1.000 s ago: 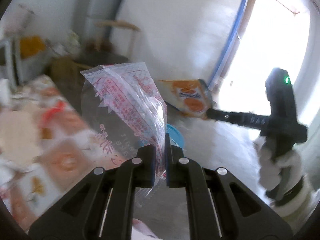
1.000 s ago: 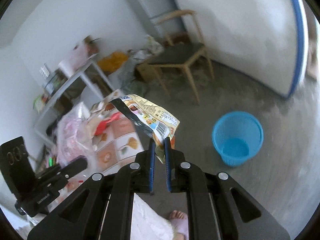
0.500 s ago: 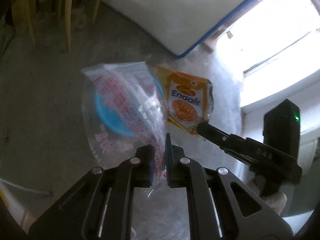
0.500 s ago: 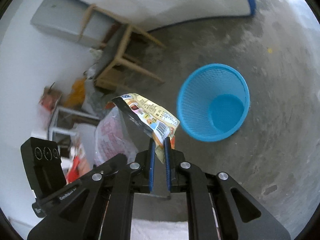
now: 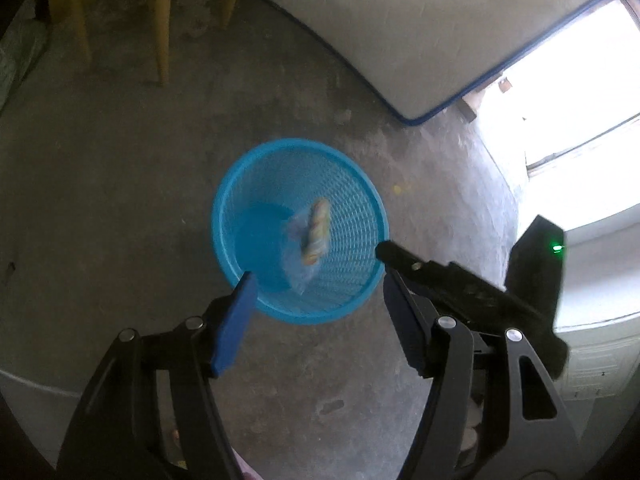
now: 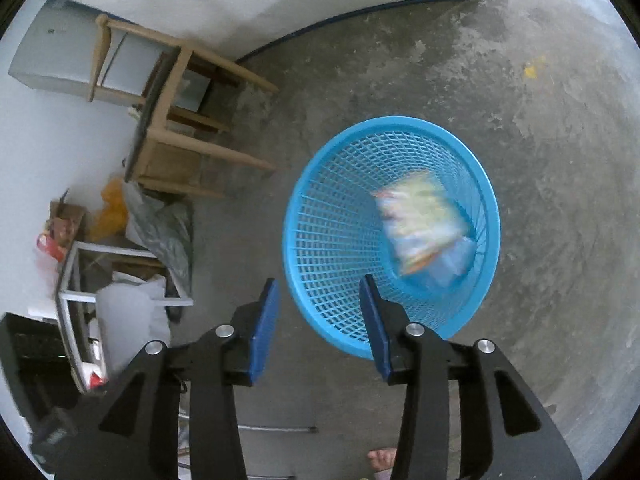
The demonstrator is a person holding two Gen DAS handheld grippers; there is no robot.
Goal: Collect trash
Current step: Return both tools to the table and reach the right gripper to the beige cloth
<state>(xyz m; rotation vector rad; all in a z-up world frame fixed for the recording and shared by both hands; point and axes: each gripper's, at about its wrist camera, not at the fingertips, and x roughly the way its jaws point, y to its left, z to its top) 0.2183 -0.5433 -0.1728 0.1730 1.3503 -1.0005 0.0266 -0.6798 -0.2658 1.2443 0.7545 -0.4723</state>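
Left wrist view: we look down past our left gripper [image 5: 316, 284], its two blue-padded fingers spread wide with nothing between them, at a blue mesh basket [image 5: 360, 196] standing on a grey concrete floor [image 5: 100, 184]. Inside the basket's mouth a blurred orange-and-white snack wrapper [image 5: 316, 232] shows beside a blurred clear plastic bag [image 5: 298, 268]; we cannot tell whether either has touched the bottom. Just right of the basket, the tip of our right gripper [image 5: 386, 250] reaches toward its rim. Beyond the basket are wooden chair legs [image 5: 160, 36] and a white wall with a blue strip along its base [image 5: 400, 32]. Right wrist view: our right gripper [image 6: 318, 294] also stands wide open and holds nothing, poised at the near rim of the basket [image 6: 320, 216]. The blurred wrapper [image 6: 420, 224] and the clear bag [image 6: 452, 264] lie within the basket's walls. Left of the basket stand a wooden chair [image 6: 180, 120] and a cluttered metal rack [image 6: 100, 280]. A bare foot [image 6: 382, 460] shows below the basket.
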